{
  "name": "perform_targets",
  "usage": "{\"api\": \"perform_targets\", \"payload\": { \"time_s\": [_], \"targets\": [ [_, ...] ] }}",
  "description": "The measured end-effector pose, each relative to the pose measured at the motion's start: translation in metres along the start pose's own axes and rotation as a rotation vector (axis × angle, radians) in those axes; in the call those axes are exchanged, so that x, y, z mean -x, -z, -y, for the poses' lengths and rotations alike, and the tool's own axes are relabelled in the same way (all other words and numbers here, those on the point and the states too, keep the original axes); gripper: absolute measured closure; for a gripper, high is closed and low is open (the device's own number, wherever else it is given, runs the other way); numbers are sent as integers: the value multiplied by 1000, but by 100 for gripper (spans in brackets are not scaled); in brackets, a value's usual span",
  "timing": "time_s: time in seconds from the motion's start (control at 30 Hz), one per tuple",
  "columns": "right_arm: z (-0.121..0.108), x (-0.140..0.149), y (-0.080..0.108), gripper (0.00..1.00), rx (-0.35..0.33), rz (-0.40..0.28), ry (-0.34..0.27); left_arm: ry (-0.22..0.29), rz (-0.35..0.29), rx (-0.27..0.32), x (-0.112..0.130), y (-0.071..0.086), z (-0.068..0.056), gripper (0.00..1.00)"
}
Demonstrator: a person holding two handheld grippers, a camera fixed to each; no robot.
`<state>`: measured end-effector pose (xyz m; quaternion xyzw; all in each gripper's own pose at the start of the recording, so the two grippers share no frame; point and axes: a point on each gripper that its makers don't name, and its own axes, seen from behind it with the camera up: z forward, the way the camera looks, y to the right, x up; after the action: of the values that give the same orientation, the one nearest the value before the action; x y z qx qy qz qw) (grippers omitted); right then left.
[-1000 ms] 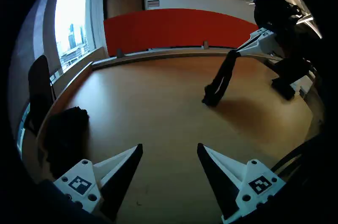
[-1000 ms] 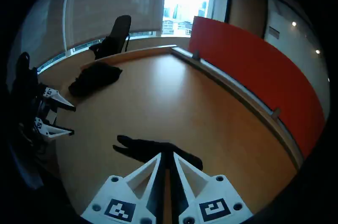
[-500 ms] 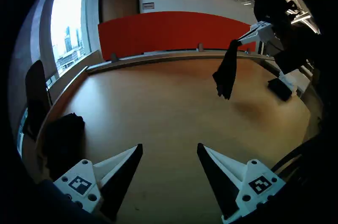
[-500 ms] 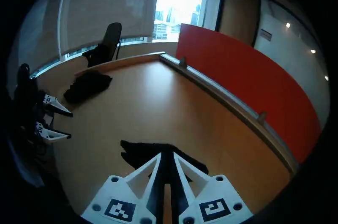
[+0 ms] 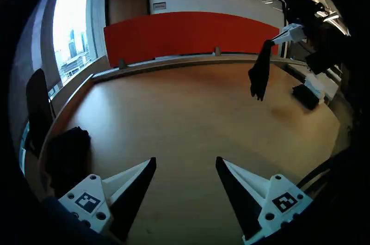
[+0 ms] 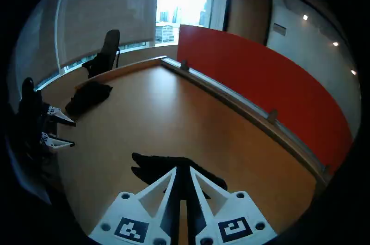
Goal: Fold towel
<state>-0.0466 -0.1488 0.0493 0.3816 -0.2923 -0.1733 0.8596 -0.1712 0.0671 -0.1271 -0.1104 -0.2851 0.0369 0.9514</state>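
A dark towel [image 5: 260, 71] hangs in the air at the far right of the wooden table [image 5: 185, 106] in the left gripper view, pinched at its top by my right gripper [image 5: 273, 41]. The right gripper view shows the same towel [image 6: 159, 168] draping below my right gripper [image 6: 183, 171], whose fingers are shut on its edge. My left gripper [image 5: 185, 164] hovers open over the near edge of the table with nothing between its fingers; the right gripper view has it far left [image 6: 69, 133].
A pile of dark cloth [image 5: 69, 150] lies near the table's left edge, also seen in the right gripper view [image 6: 88, 97]. A black office chair [image 6: 106, 53] stands by the window. A red divider [image 5: 189, 32] runs along the table's far side. A dark object [image 5: 305, 94] sits far right.
The right gripper has lifted the towel off the table and carried it up and to the right; it now hangs free. The left gripper has stayed open and nearly still.
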Motion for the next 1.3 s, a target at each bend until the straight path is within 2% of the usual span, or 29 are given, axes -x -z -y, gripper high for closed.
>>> {"api": "perform_targets", "payload": {
  "time_s": [0.97, 1.3],
  "targets": [
    [-131, 72, 83, 95, 153, 94, -83, -15, 15, -22, -8, -5, -1, 4],
    [-174, 102, 107, 95, 210, 140, -103, -28, 21, -21, -13, -9, -10, 4]
  ]
}}
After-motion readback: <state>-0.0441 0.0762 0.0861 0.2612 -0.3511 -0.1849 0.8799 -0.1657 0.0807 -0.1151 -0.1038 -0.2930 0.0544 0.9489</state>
